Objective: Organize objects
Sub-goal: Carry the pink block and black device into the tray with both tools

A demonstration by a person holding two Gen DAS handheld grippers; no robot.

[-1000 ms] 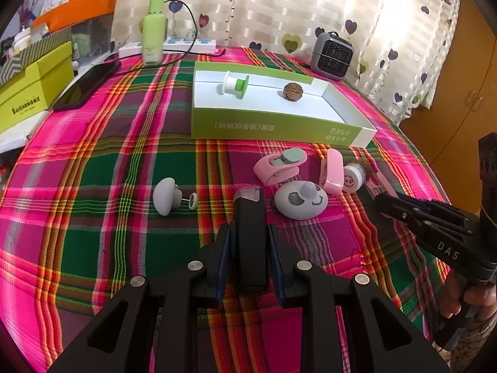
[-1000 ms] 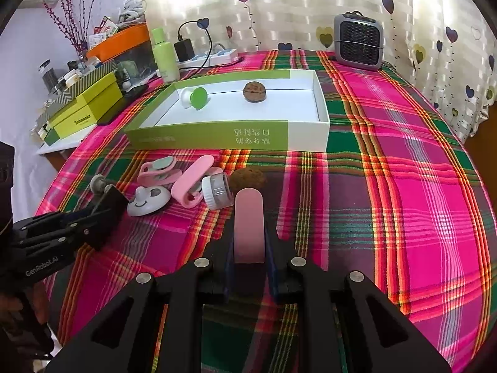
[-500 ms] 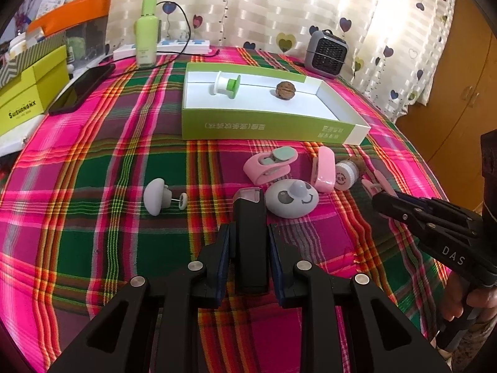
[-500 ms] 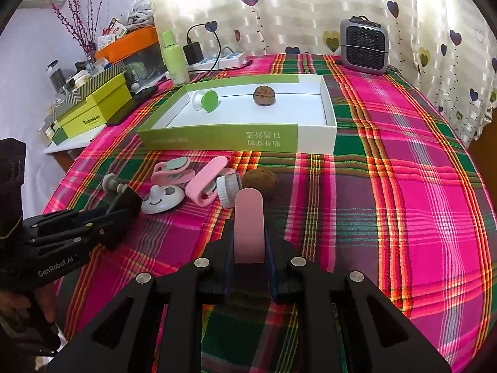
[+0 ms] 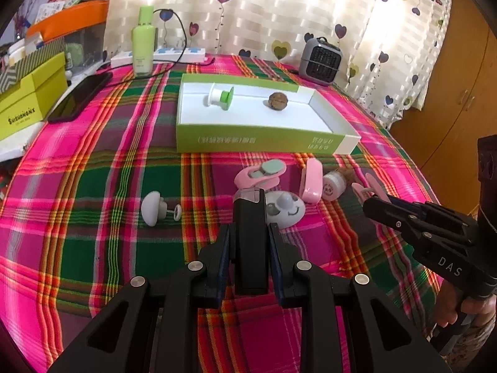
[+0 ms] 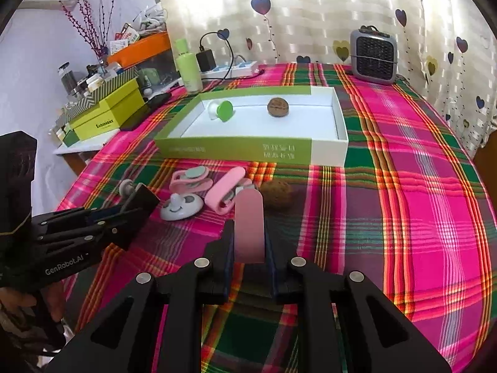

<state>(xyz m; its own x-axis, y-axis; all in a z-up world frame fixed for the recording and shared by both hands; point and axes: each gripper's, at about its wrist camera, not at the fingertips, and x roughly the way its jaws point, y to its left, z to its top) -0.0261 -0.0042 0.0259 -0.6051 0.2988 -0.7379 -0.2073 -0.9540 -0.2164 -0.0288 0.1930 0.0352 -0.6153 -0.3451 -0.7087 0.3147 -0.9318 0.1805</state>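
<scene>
Two grippers hang over a table under a pink-and-green plaid cloth (image 6: 403, 217), each clamped on something. The left gripper (image 5: 250, 248) has its jaws narrow around a black rectangular block (image 5: 248, 239) that stands up between the pads. The right gripper (image 6: 248, 245) is closed on a flat pink clip (image 6: 248, 227), whose rounded end sticks out past the fingertips.

A shallow green-and-white box (image 6: 236, 150) sits open toward the middle of the table, its near wall facing both cameras. Inside lie a green-and-white knob (image 6: 222, 110) at the left and a walnut (image 6: 278, 107) near the centre; most of the white floor to the right of them is bare.

Between the box's near wall and the grippers is a tight cluster: a pink clip with grey pads (image 5: 261, 174), a pink case (image 5: 312, 180) standing on edge, a small round jar (image 5: 332, 185) touching it, a grey smiley-faced disc (image 5: 285, 209) and a second walnut (image 6: 276, 194) just right of the group. A grey mushroom-shaped peg (image 5: 153, 208) lies apart to the left.

The right side of the cloth is open all the way to the table's rounded edge. At the far edge stand a green bottle (image 5: 143, 42), a power strip (image 5: 174, 54) and a small grey heater (image 6: 374, 56); a phone (image 5: 80, 98) and yellow-green boxes (image 5: 28, 102) crowd the left edge.
</scene>
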